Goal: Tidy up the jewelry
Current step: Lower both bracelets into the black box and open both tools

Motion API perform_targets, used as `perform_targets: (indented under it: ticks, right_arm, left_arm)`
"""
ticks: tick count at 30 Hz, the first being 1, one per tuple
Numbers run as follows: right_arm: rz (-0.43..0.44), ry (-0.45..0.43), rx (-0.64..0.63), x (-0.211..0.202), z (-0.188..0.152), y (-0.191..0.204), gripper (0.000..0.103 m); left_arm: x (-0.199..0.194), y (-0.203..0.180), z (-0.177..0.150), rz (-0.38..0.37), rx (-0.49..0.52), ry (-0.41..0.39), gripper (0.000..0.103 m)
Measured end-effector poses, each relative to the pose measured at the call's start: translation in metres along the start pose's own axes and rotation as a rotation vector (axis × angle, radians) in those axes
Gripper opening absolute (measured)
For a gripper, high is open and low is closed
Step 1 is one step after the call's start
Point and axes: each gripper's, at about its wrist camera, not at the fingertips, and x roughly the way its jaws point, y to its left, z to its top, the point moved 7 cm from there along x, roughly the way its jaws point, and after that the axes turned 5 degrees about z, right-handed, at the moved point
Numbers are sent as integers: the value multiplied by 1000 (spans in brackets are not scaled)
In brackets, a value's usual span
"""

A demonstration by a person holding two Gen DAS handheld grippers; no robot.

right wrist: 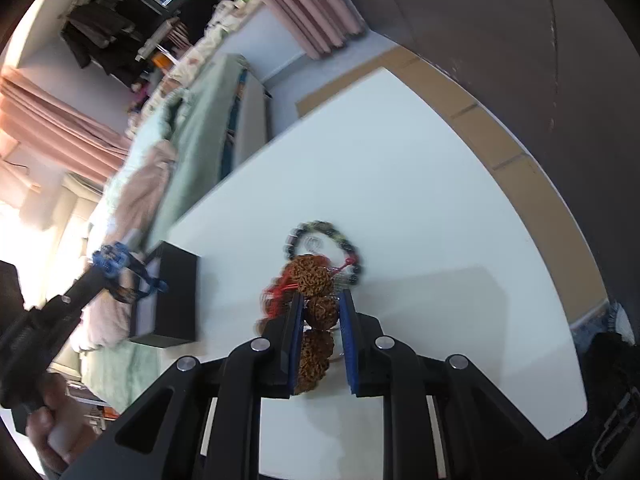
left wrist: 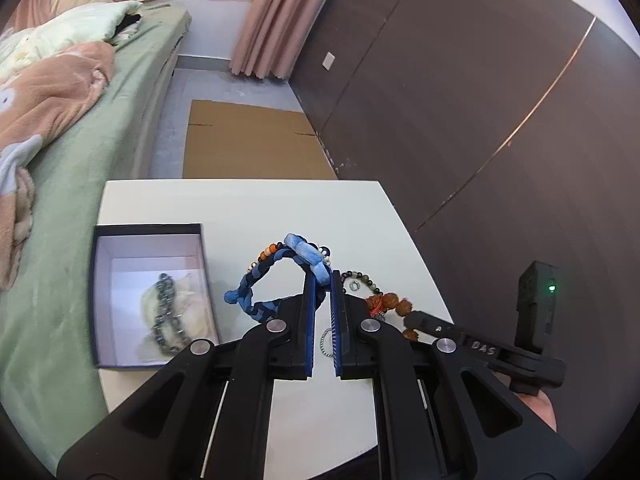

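Observation:
My left gripper [left wrist: 322, 280] is shut on a blue braided fabric bracelet [left wrist: 256, 284] and holds it above the white table [left wrist: 248, 208], right of the open black box [left wrist: 149, 296]. A dark bead chain [left wrist: 166, 316] lies in the box. My right gripper [right wrist: 323, 300] closes around a bracelet of big brown rough seeds [right wrist: 314, 280] with red cord; whether it grips is unclear. A dark green bead bracelet [right wrist: 344, 240] lies beyond it on the table [right wrist: 400, 160]. The left gripper [right wrist: 108, 268] with the blue bracelet shows in the right wrist view over the box [right wrist: 176, 300].
A small silver ring [left wrist: 354, 286] and a thin ball chain [left wrist: 326, 340] lie on the table by the left fingers. A green bed [left wrist: 80, 152] borders the table's left. Flat cardboard [left wrist: 248, 140] lies on the floor beyond. A dark wall [left wrist: 480, 100] stands to the right.

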Motion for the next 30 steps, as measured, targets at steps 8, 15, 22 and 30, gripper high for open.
perform_targets:
  ticks: [8, 15, 22, 30]
  right_arm:
    - [73, -80, -60, -22, 6, 51, 17]
    - [159, -150, -79, -35, 8, 81, 17]
    - [246, -166, -129, -38, 6, 119, 17]
    - [293, -134, -231, -22, 3, 170, 17]
  left_arm:
    - [-31, 28, -7, -15, -42, -33, 8]
    - [-52, 53, -12, -24, -67, -55, 8]
    - [-58, 71, -8, -33, -90, -66, 8]
    - [-54, 89, 1, -43, -139, -85, 43]
